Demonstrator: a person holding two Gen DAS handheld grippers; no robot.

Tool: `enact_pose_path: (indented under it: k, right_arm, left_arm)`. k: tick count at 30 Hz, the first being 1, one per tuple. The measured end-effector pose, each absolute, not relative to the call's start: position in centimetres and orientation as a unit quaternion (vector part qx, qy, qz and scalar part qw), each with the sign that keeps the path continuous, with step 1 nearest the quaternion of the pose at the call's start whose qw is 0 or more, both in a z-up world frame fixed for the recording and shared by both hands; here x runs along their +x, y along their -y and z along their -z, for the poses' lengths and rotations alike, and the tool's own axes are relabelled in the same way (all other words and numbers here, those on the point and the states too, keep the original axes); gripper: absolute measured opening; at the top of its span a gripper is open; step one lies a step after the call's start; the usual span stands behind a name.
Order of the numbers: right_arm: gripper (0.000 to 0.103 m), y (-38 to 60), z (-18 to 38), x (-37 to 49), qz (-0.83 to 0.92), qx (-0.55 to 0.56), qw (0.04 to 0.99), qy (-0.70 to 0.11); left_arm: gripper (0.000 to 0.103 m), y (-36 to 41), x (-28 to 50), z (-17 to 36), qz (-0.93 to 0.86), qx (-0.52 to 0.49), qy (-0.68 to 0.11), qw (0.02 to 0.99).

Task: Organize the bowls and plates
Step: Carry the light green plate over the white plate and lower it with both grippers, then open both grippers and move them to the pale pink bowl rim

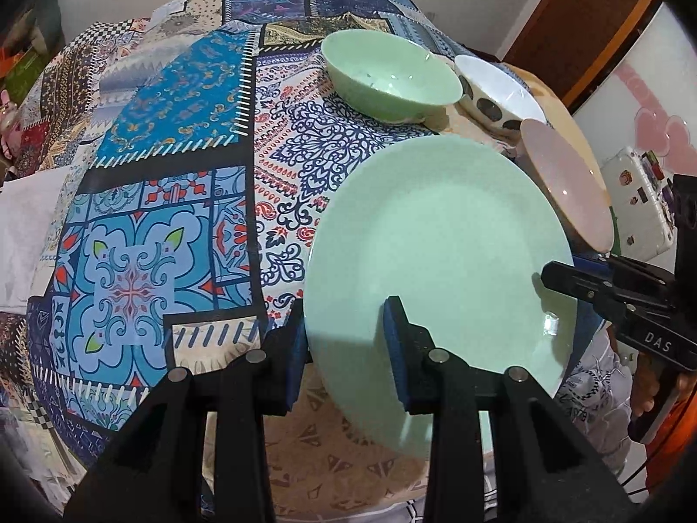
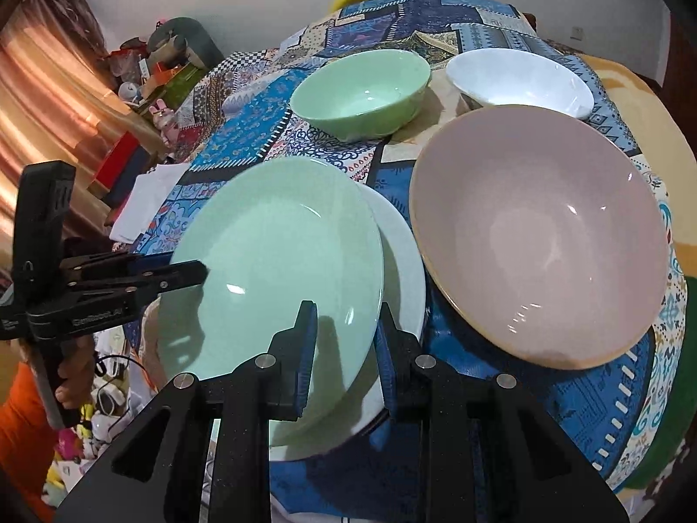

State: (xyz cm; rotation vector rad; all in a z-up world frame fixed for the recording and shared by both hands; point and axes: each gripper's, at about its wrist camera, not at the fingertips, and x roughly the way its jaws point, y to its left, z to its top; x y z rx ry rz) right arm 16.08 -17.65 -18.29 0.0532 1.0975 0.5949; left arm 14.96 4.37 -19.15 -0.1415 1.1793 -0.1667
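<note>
Blue-padded fingers of the left tool (image 1: 348, 344) straddle the near rim of the green plate (image 1: 435, 239), one pad on its upper face and the other beneath, and they look clenched on it. On the opposite rim, the right tool (image 2: 346, 348) is pinched nearly closed, grasping the same plate. The green plate is thus carried between both tools, tilted. It lies over a white plate (image 2: 405, 270) that shows from under its edge, though I cannot tell whether the two touch.

Just beside the green plate, past the white one, a wide pink bowl (image 2: 544, 235) rests on the patchwork cloth (image 1: 174, 130) covering the bench. Beyond the green plate stand a green bowl (image 2: 361, 96) and, next to it, a white bowl (image 2: 518, 74) with dark spots on its outside.

Judging by its gloss, the green plate is glazed, so it is stiff, slick and brittle. It will not flex, but it can slide out of a pad grip if tipped further, and it may chip if it knocks the plate below. Its thin rim is the only practical hold, and two grips on opposite sides suit it. Stacking seems the step in hand, which calls for levelling it and lowering it gently.
</note>
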Motion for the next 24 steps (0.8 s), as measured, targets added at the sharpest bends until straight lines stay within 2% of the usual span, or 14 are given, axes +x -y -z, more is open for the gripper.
enact_pose_path:
  k: [7, 24]
  right_arm:
    - [0.024, 17.7, 18.6, 16.0, -0.278, 0.017, 0.812, -0.513]
    - [0.024, 19.5, 16.7, 15.0, -0.257, -0.005, 0.842, -0.475]
  left_arm:
    - [0.034, -3.1, 15.2, 19.8, 0.056, -0.023, -0.552, 0.831]
    - [0.034, -2.8, 13.9, 19.4, 0.058, -0.012, -0.54, 0.84]
